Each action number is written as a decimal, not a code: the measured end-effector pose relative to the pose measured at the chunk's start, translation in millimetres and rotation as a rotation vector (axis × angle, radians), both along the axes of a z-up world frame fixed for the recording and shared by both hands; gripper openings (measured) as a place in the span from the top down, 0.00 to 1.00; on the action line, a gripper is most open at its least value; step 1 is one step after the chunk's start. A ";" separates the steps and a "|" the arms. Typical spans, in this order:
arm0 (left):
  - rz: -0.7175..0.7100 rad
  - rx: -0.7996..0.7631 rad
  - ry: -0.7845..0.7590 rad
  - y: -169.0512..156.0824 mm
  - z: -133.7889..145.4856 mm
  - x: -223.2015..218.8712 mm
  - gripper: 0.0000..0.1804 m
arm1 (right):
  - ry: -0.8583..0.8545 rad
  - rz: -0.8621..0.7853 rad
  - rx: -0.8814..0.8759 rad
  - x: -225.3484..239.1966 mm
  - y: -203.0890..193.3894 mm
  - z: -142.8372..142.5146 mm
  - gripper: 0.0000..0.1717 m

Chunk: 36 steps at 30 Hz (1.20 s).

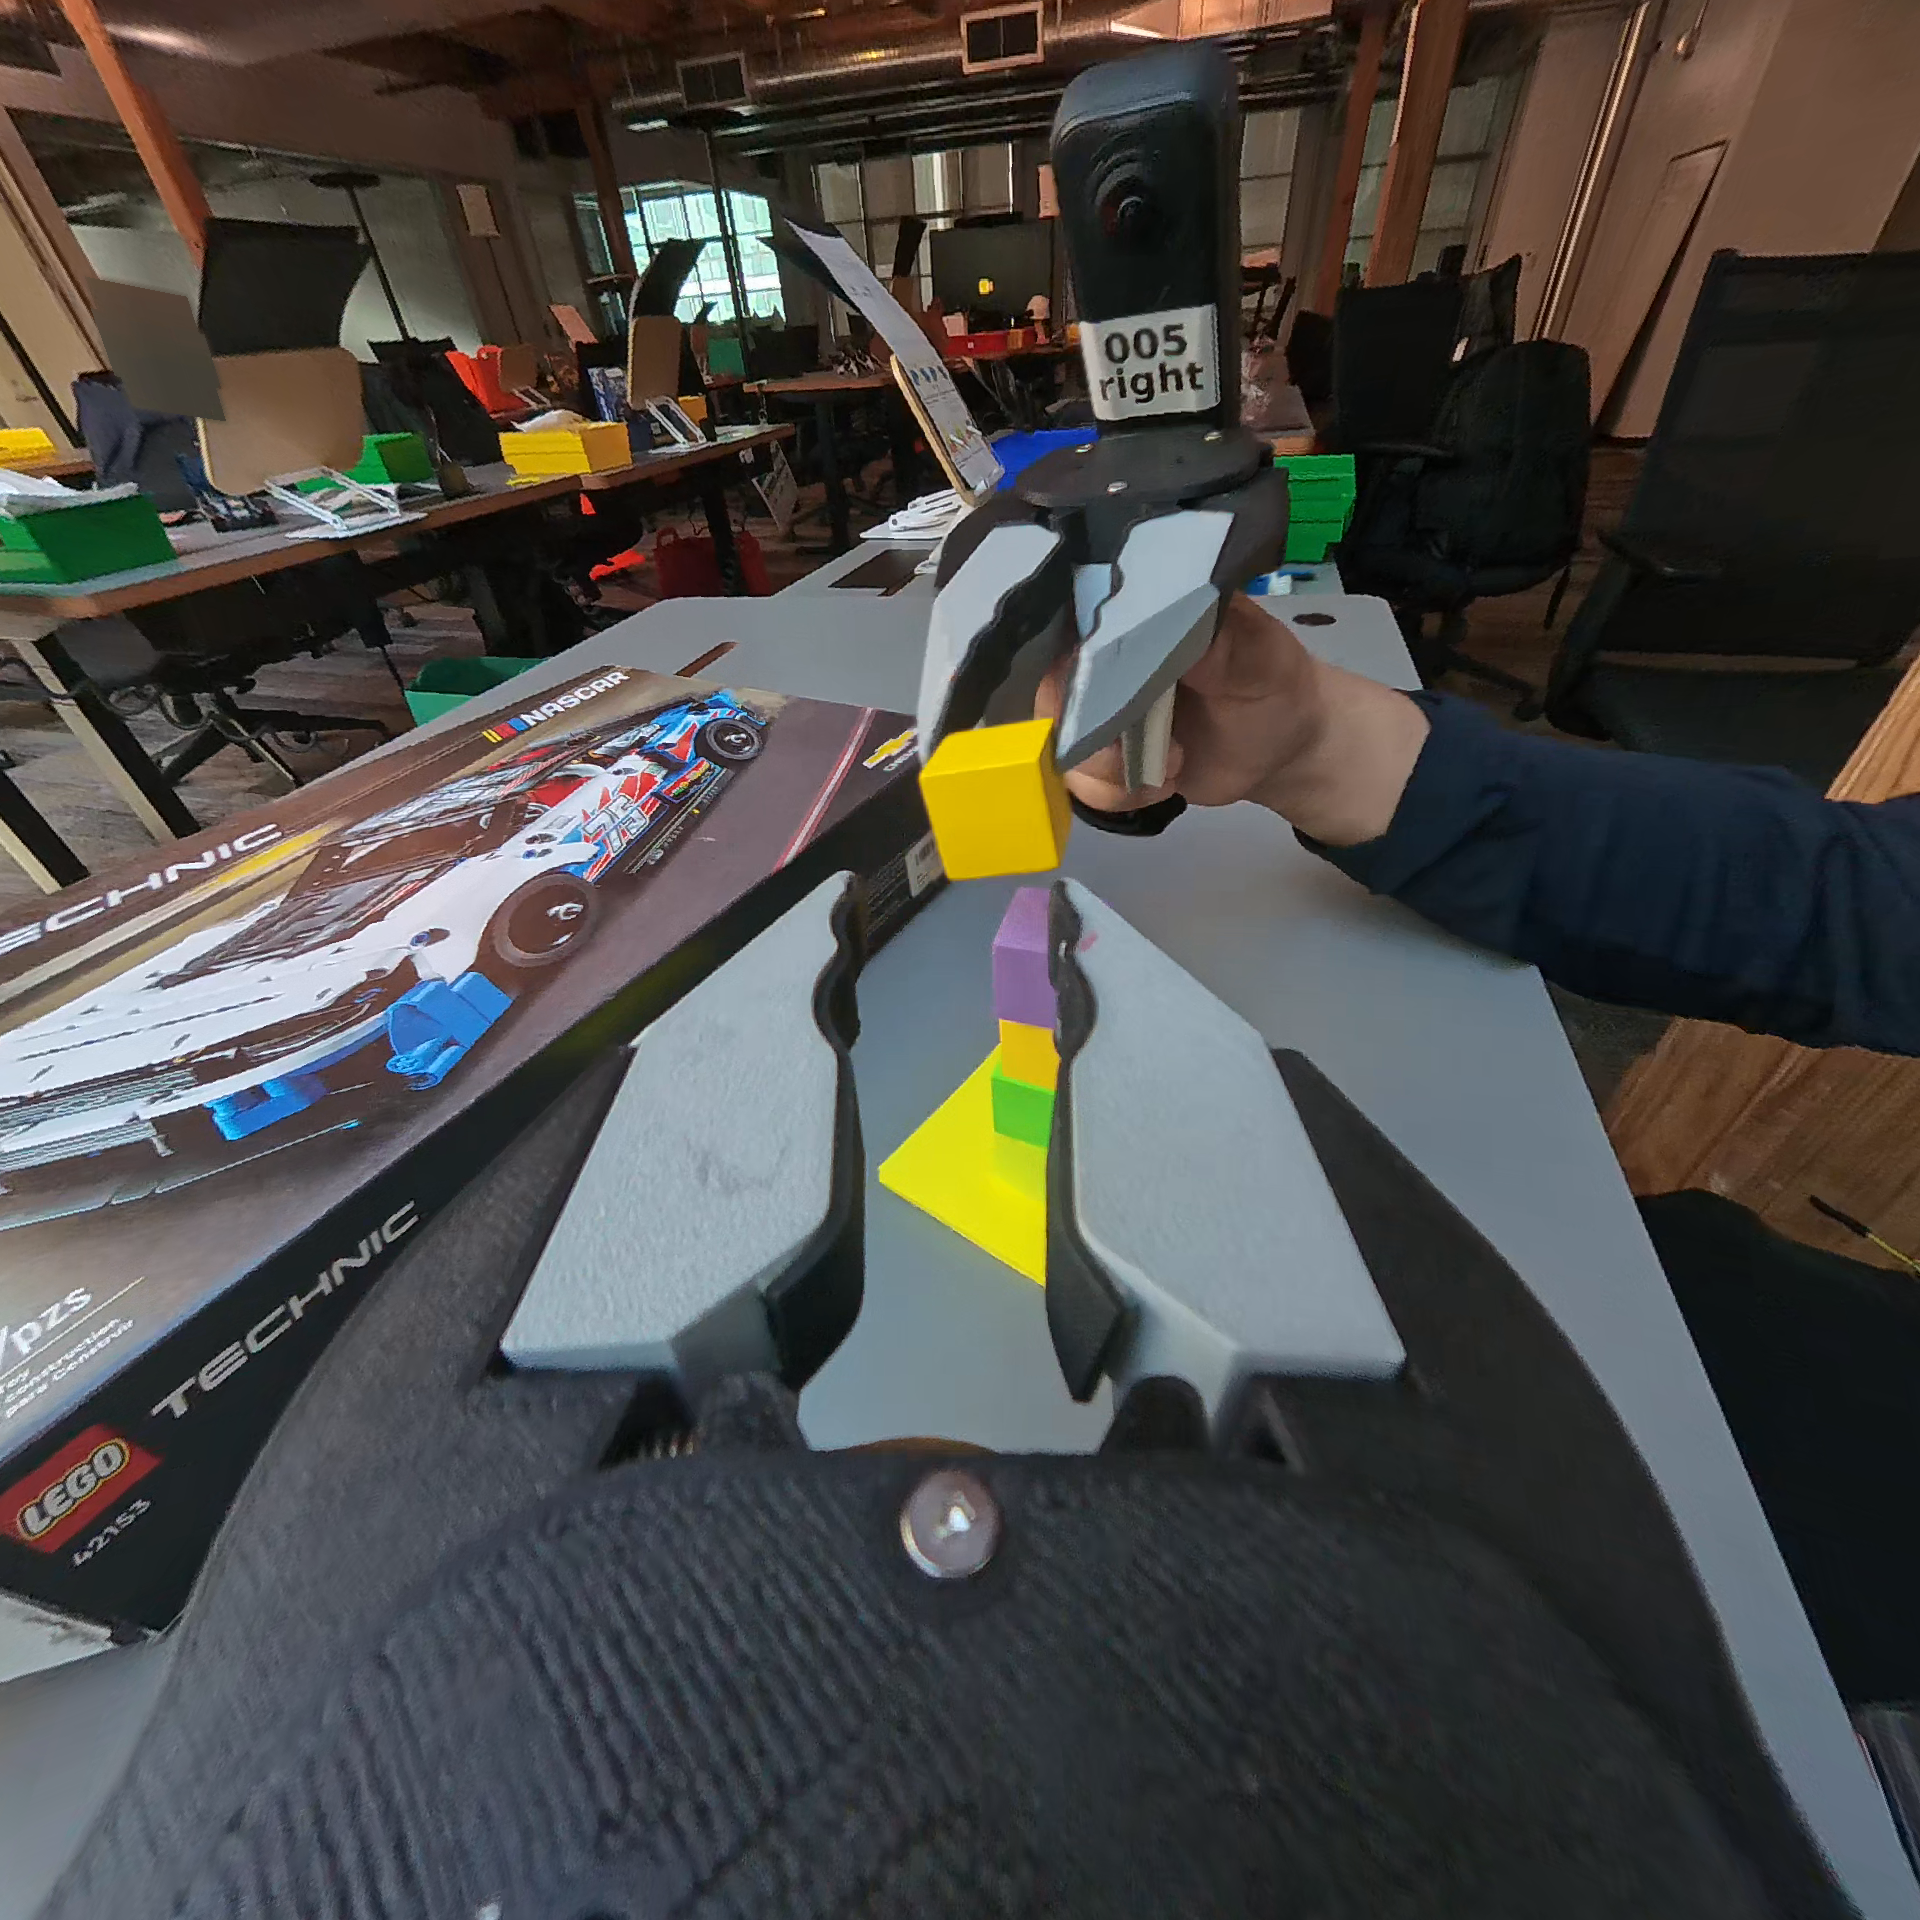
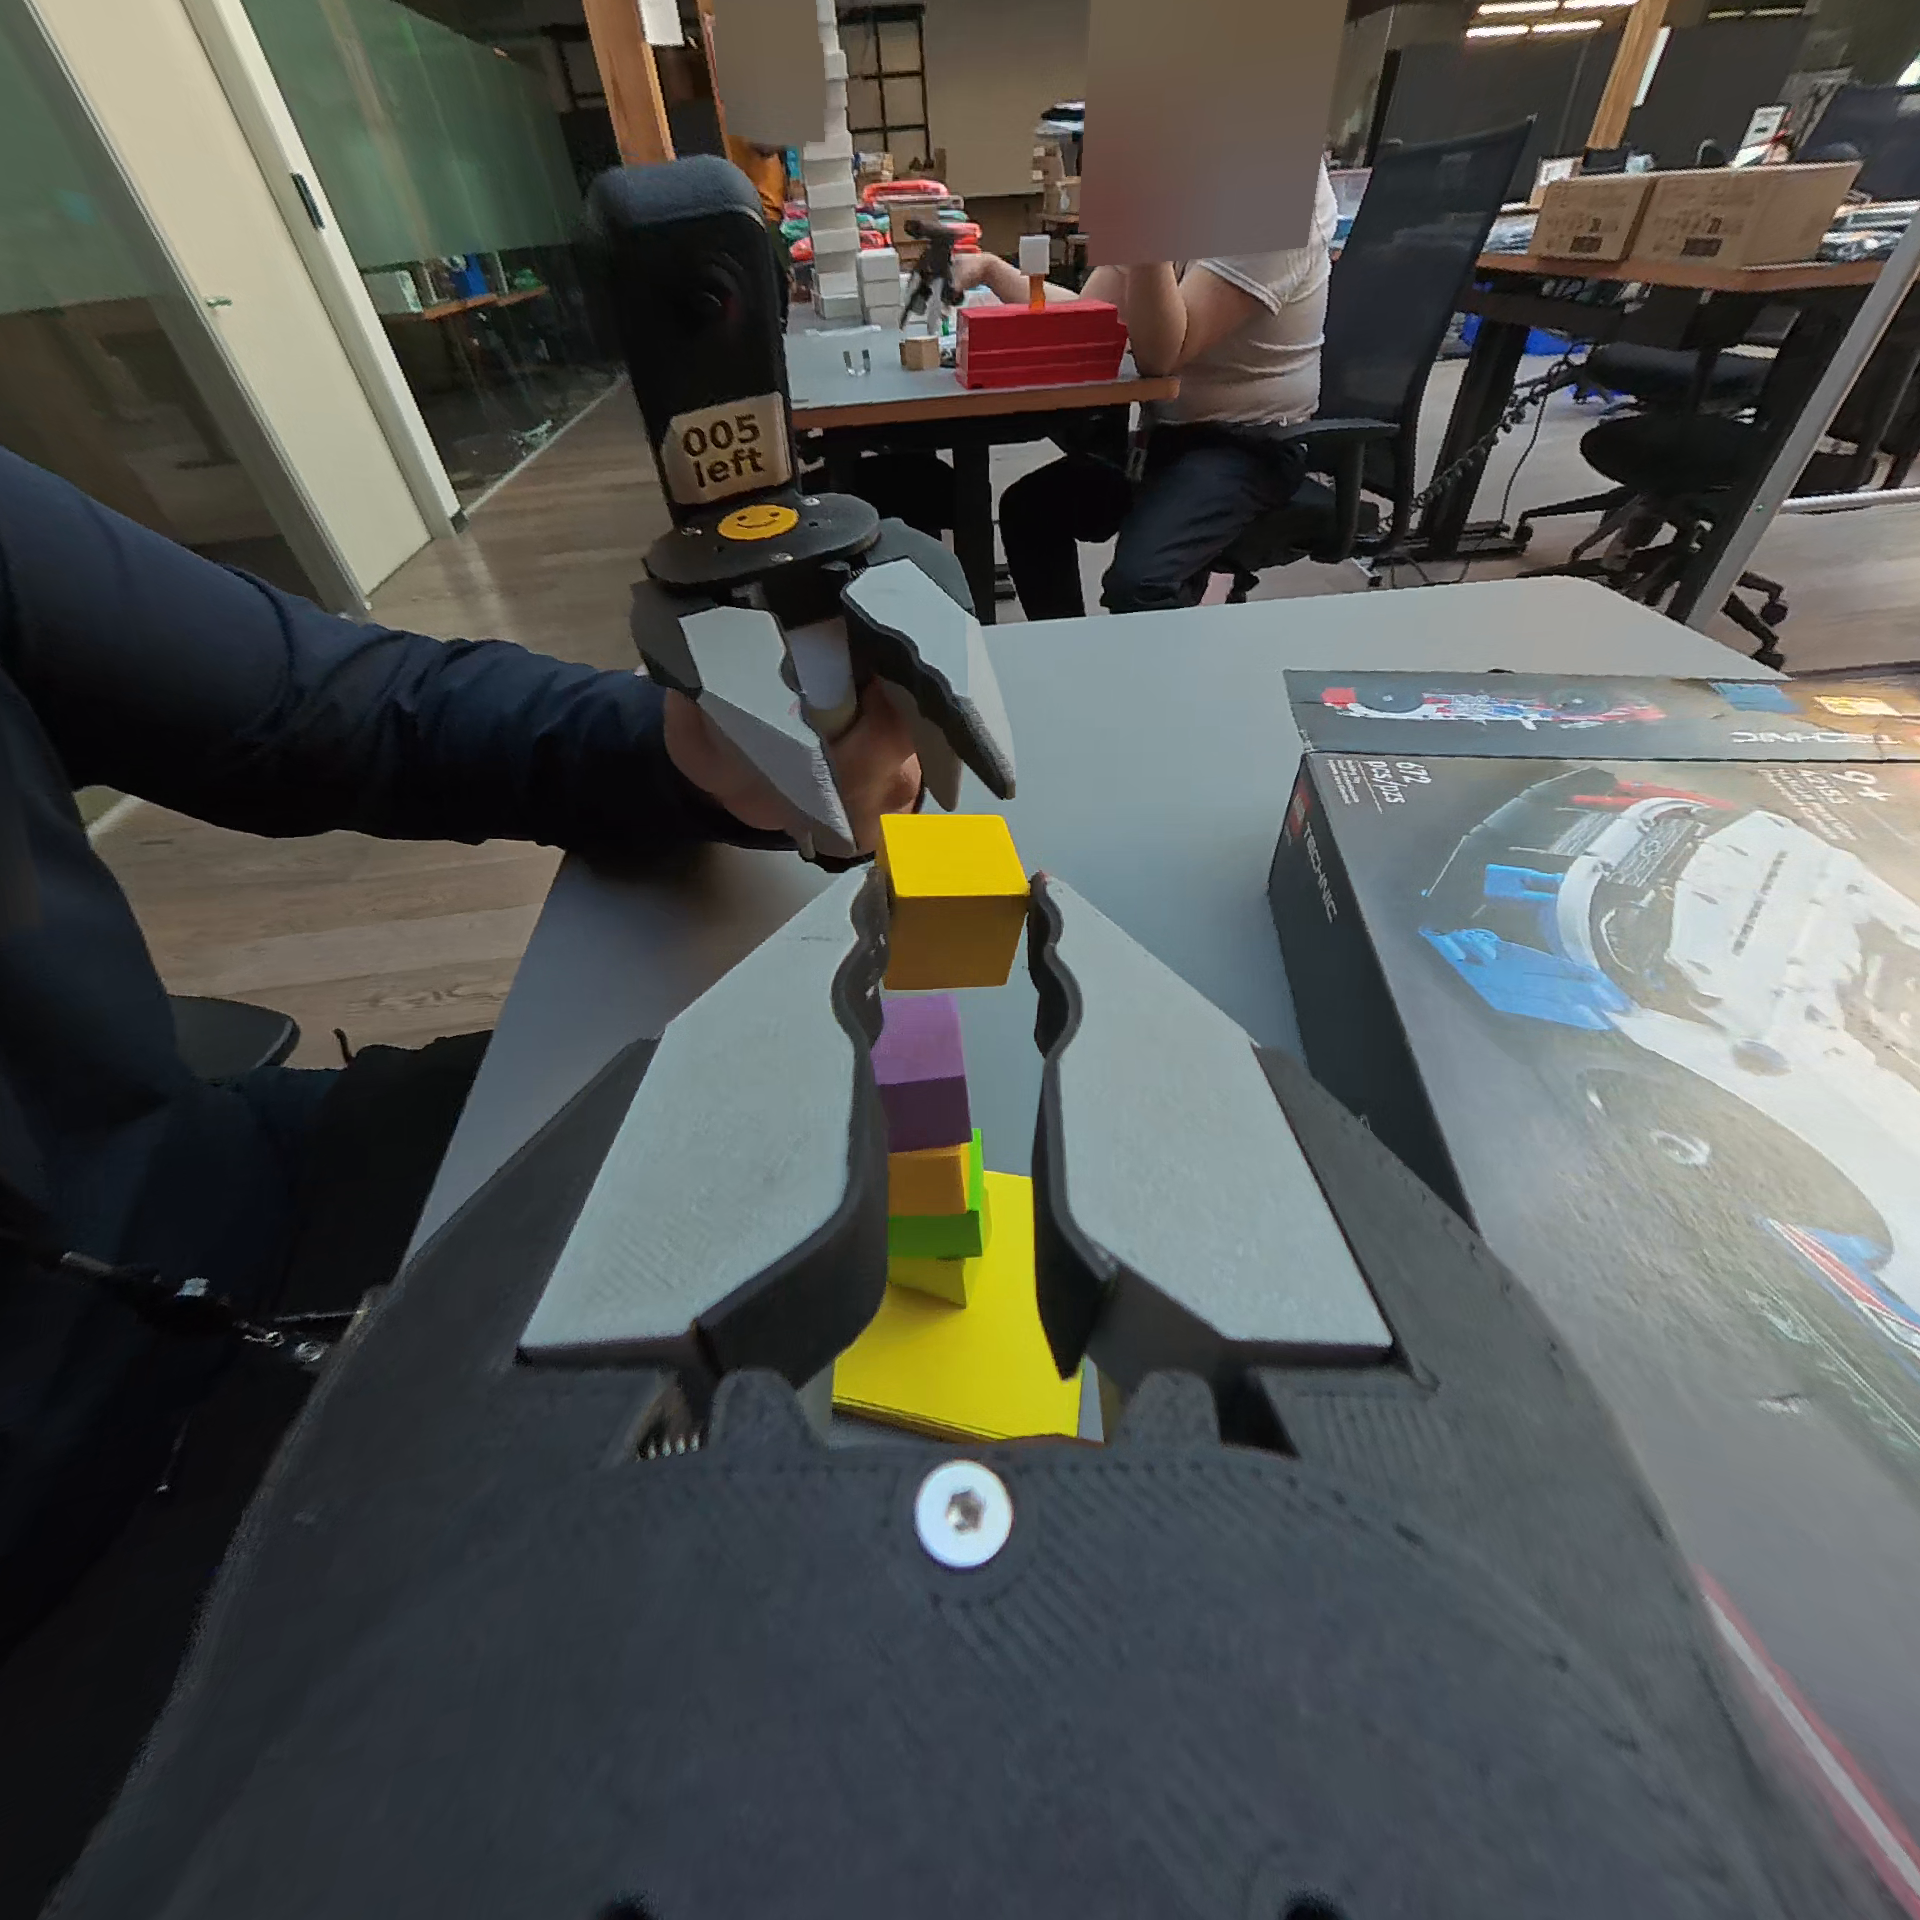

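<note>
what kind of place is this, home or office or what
Most likely an open-plan office or workshop: rows of desks with office chairs, cardboard boxes stacked on a far table, exposed ceiling ducts, and a person seated at another desk.

The right gripper [image 2: 954,914] is gripping a cube [image 2: 951,899] at its fingertips, holding it above a stack of blocks [image 2: 927,1132] without touching the top one. The stack is standing on a flat square sheet [image 2: 966,1371] lying on the table [image 2: 1143,707]. The left gripper [image 2: 914,810] is hanging just beyond the cube, its fingers spread and touching nothing. In the right wrist view, a large printed box [image 2: 1621,997] is lying on the table to the right of the stack.
</note>
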<state>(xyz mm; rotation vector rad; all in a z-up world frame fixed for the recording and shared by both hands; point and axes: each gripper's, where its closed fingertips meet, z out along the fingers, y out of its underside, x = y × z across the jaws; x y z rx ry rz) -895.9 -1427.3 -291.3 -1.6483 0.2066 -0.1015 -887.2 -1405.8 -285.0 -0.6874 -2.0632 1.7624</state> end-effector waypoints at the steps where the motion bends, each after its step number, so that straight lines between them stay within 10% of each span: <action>1: 0.004 0.000 -0.002 -0.1 0.0 -0.7 0.82 | -0.006 0.013 -0.008 3.0 0.9 2.1 0.86; 36: 0.016 -0.045 0.011 2.0 -7.5 -1.4 0.85 | -0.034 0.034 0.133 7.2 -1.9 -20.6 0.86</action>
